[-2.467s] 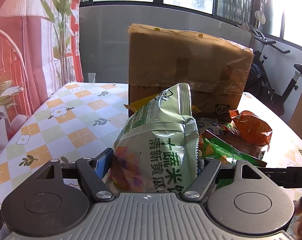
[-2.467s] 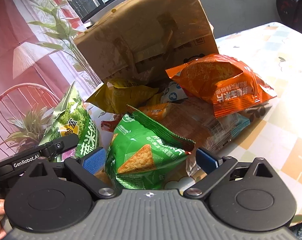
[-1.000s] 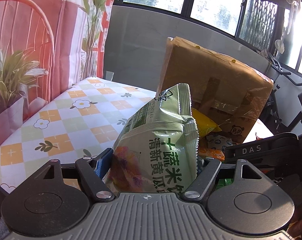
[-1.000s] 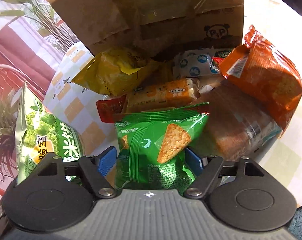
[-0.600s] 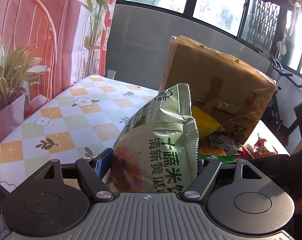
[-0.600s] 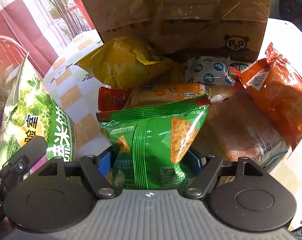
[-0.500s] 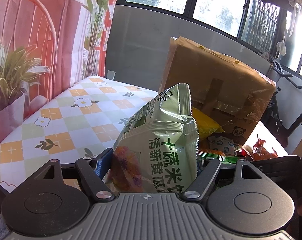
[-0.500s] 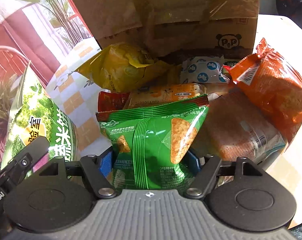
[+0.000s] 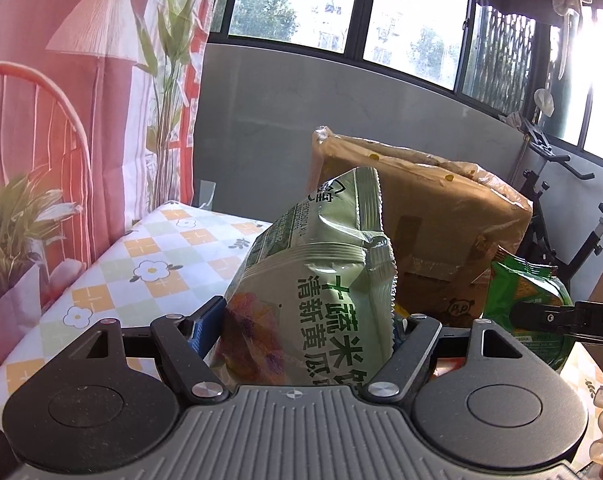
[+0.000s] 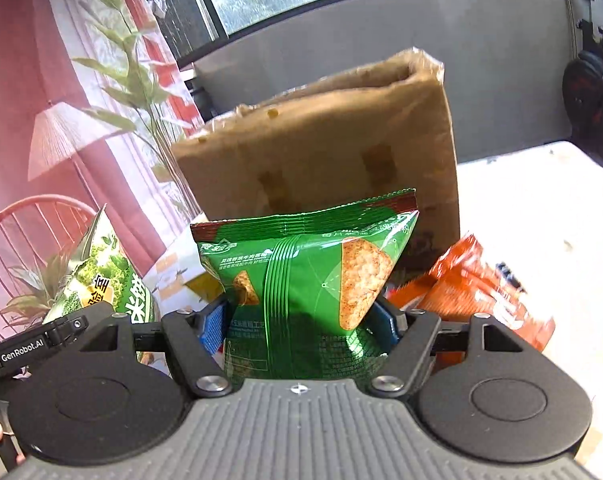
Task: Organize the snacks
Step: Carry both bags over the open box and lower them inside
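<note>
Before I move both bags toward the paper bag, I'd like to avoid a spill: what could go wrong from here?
1. The left gripper pinches the pale green snack bag low, so its puffy top may flop or slip.
2. The right gripper squeezes the dark green chip bag; the chips could crush.
3. The brown paper bag stands tall; a bump might tip it.

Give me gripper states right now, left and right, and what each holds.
Left gripper: closed on the pale green cucumber rice-cracker bag.
Right gripper: closed on the dark green tortilla-chip bag.
</note>
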